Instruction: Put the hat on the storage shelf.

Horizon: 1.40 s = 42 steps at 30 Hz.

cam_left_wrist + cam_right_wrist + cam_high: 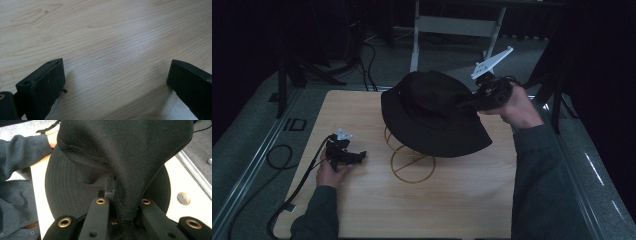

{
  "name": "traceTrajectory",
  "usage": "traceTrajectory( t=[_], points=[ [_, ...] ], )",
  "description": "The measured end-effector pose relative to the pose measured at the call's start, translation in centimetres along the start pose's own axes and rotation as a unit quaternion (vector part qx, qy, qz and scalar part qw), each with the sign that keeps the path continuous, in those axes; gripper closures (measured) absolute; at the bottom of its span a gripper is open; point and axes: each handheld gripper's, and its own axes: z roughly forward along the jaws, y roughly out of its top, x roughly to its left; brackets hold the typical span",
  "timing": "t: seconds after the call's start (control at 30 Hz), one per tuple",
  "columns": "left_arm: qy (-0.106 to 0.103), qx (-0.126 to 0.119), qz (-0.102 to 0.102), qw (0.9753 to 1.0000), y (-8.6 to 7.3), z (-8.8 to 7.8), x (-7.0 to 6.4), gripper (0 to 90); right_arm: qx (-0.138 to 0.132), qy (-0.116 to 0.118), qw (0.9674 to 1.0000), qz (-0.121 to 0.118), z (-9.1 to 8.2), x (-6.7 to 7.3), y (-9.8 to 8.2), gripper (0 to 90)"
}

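Hat (432, 112) — a black bucket hat — sits over a gold wire stand (412, 162) near the middle of the wooden table (462, 200) in the high view; the right gripper (474, 102) reaches into its right side, and the left gripper (357, 157) rests apart at the table's left. Left gripper view: jaws spread wide over bare wood. Right gripper view: jaws clamped on a fold of hat fabric (126, 195) — brim spread behind.
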Motion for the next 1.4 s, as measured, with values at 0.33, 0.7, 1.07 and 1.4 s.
traceTrajectory(
  t=[0.33, 0.7, 1.07, 1.4],
  points=[
    [0.0, 0.0, 0.0, 1.0, 0.0, 0.0, 0.0, 2.0, 0.028, 0.017, 0.9994, -0.007, 2.8, 0.6, 0.5, 80.6],
    [0.0, -0.001, -0.001, 1.0, 0.0, 0.0, 0.0, 2.0, 0.066, 0.033, 0.9971, -0.02, 6.0, 2.0, 1.3, 65.9],
    [0.0, -0.002, -0.001, 1.0, 0.0, 0.0, 0.0, 2.0, 0.05, -0.003, 0.9985, -0.024, 7.2, 3.2, 2.5, 53.1],
    [0.0, -0.002, -0.001, 1.0, 0.0, 0.0, 0.0, 2.0, 0.055, -0.03, 0.9979, 0.018, 7.7, 2.8, 2.7, 31.4]
  ],
)
